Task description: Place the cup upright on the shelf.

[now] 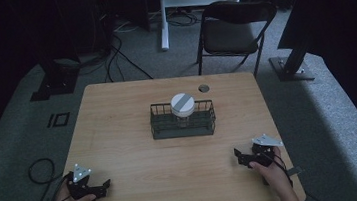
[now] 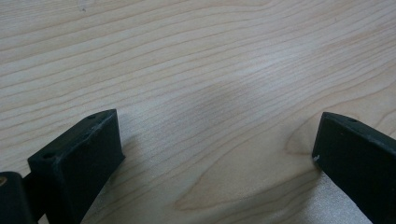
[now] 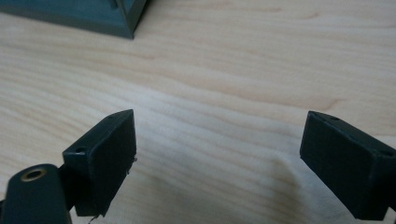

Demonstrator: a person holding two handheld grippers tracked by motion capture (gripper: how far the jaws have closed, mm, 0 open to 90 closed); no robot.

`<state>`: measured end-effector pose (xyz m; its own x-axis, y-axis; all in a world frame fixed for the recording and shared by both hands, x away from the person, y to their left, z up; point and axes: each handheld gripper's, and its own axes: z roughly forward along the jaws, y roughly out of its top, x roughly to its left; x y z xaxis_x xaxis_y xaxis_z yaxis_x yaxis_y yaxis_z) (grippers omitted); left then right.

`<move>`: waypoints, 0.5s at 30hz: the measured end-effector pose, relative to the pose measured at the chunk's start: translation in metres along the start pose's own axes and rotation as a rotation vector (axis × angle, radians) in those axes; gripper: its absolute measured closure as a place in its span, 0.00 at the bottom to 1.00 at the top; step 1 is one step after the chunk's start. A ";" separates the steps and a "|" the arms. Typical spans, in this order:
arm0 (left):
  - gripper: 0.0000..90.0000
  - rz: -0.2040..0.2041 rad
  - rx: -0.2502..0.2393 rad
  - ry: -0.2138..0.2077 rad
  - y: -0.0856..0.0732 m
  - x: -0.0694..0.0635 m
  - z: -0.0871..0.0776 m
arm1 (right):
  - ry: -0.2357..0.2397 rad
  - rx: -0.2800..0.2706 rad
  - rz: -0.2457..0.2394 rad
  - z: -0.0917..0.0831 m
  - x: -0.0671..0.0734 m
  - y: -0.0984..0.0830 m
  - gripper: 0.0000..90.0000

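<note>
**Entry: two idle grippers, one jar in a wire basket — risks pending**

Nearest: left gripper (image 1: 106, 183) and right gripper (image 1: 237, 155) are resting at the table's (image 1: 120, 137) near edge, each with jaws standing wide apart and nothing between them.

Mid-table: the black wire basket (image 1: 183, 126) is sitting well apart from both. The white-lidded jar (image 1: 182, 105) is standing upright inside it, towards the back.

Hazards, as judged: a jaw is likely catching the basket rim on approach; a one-sided grip is risking a tipped jar or a dragged basket.
</note>
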<state>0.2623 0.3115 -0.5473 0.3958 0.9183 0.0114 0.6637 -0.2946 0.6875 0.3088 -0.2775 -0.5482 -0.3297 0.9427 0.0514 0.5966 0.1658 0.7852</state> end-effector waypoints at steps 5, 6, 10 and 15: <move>0.02 0.000 0.000 0.000 0.000 0.000 0.000 | 0.002 0.008 -0.024 0.001 0.002 0.000 0.12; 0.02 0.000 0.000 0.000 0.000 0.000 0.000 | 0.009 0.015 -0.028 0.001 0.003 0.000 0.12; 0.02 0.000 0.000 0.000 0.000 0.000 0.000 | 0.024 0.072 -0.045 0.002 0.001 -0.001 0.12; 0.02 0.000 0.000 0.000 0.000 0.000 0.000 | 0.044 0.089 -0.055 0.002 -0.002 -0.002 0.12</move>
<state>0.2622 0.3115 -0.5474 0.3957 0.9183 0.0113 0.6638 -0.2945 0.6875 0.3097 -0.2791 -0.5508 -0.3941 0.9183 0.0384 0.6386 0.2435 0.7299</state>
